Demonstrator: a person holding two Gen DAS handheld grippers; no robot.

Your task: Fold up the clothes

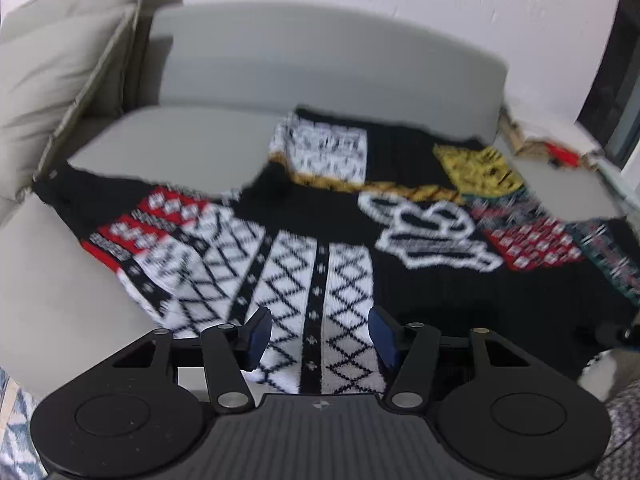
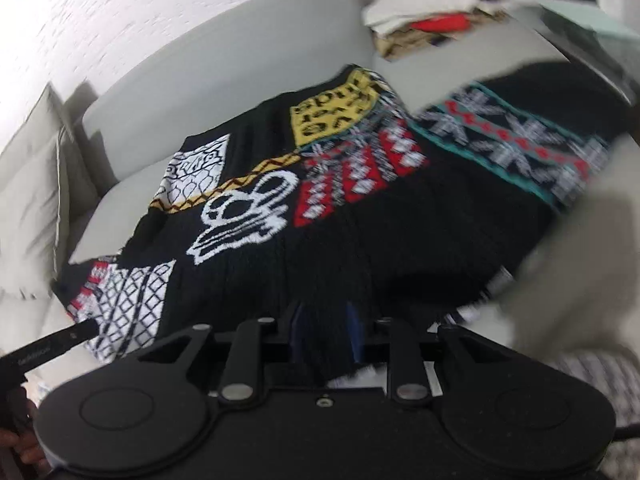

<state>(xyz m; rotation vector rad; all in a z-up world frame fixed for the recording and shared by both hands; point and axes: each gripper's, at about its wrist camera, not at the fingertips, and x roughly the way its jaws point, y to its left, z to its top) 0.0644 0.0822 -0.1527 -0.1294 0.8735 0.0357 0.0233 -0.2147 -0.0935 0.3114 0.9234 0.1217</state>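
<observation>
The patterned sweater (image 1: 340,216) lies spread flat across the grey sofa (image 1: 320,64), hem at the near edge; its yellow patch (image 2: 336,114) carries black lettering, upside down in the right wrist view and too blurred to read; a white crown-like emblem (image 1: 428,232) sits beside red and white blocks; small pale print on the black bar (image 2: 48,346) at the lower left of the right view, unreadable. Left gripper (image 1: 316,336) over the white lattice panel, blue pads (image 1: 258,336) standing apart, clear of the knit, nothing between them. Right gripper (image 2: 326,332) drawn narrow at the black hem; dark fabric sits between its pads, and whether they pinch it I cannot tell. Cushions (image 1: 60,72) at the far left; a folded pile of clothes (image 2: 432,12) at the far right.
</observation>
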